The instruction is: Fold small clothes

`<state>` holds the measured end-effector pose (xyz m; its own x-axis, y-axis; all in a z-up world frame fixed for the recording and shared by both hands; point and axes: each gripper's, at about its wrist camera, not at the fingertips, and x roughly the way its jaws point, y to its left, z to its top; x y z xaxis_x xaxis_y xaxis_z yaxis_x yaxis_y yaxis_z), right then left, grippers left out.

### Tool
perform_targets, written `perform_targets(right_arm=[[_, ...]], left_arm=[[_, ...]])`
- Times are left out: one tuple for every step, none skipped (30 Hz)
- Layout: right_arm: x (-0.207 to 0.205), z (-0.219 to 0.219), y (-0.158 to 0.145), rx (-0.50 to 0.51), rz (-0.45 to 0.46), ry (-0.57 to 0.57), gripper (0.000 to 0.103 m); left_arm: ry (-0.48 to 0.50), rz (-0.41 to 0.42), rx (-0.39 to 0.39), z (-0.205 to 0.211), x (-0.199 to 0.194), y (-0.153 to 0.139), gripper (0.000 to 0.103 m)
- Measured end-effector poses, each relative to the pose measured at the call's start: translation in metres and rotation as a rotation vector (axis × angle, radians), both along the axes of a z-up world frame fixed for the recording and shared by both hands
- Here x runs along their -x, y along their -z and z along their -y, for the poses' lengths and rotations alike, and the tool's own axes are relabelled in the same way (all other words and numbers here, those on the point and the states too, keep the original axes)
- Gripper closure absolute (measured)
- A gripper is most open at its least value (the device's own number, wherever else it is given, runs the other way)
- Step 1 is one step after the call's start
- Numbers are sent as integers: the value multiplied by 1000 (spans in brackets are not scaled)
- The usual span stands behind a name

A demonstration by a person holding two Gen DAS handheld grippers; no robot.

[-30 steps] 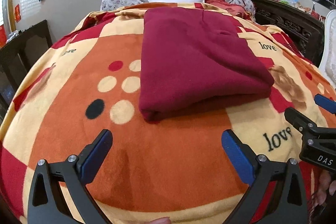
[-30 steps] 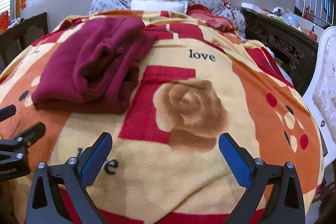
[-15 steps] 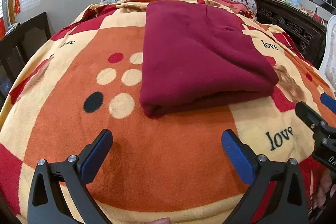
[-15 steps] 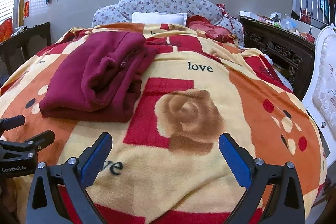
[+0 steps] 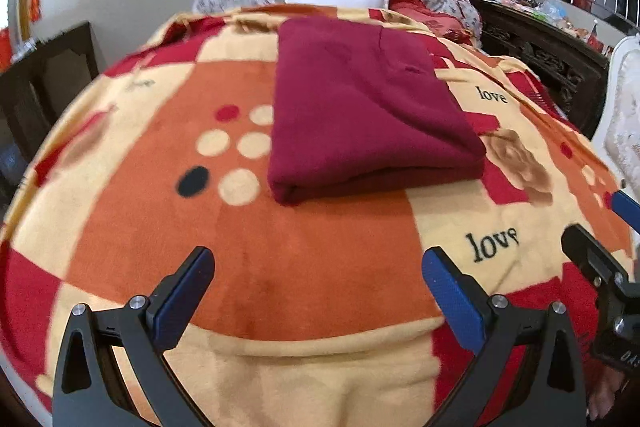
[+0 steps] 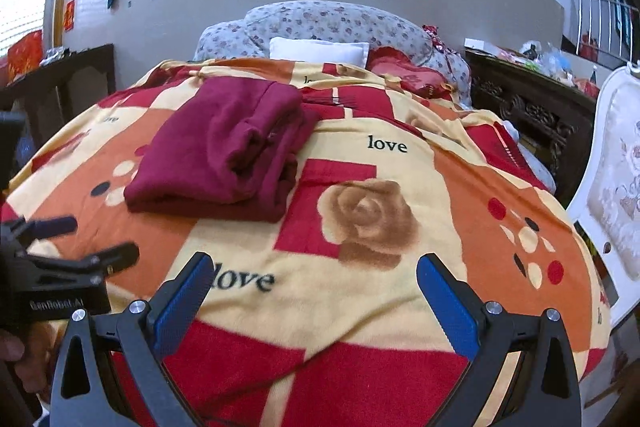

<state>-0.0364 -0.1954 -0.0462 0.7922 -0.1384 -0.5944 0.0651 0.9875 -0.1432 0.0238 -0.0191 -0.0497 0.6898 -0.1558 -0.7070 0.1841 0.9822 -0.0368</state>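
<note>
A dark red garment (image 5: 368, 115) lies folded into a thick rectangle on the patterned blanket (image 5: 280, 267); in the right wrist view it (image 6: 224, 155) lies at centre left, its layered open side facing right. My left gripper (image 5: 318, 291) is open and empty, above the blanket short of the garment's near edge. My right gripper (image 6: 314, 297) is open and empty, to the right of the garment. Each gripper shows at the edge of the other's view: the right one (image 5: 600, 239), the left one (image 6: 76, 239).
The bed has a floral headboard (image 6: 328, 23) with a white pillow (image 6: 318, 51) and a red cushion (image 6: 400, 67). Dark wooden furniture stands at the left (image 6: 60, 75) and right (image 6: 532, 107). A white chair (image 6: 616, 167) stands at the right edge.
Both grippers have drawn back and risen, so the garment looks smaller and farther. The garment has not moved. Both stay open.
</note>
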Motion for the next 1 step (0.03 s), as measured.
perform_targets(right_arm=[[1,-1,1,4,-3,2,0]], left_arm=[[-3,-8,-3,-1,-1,0,0]])
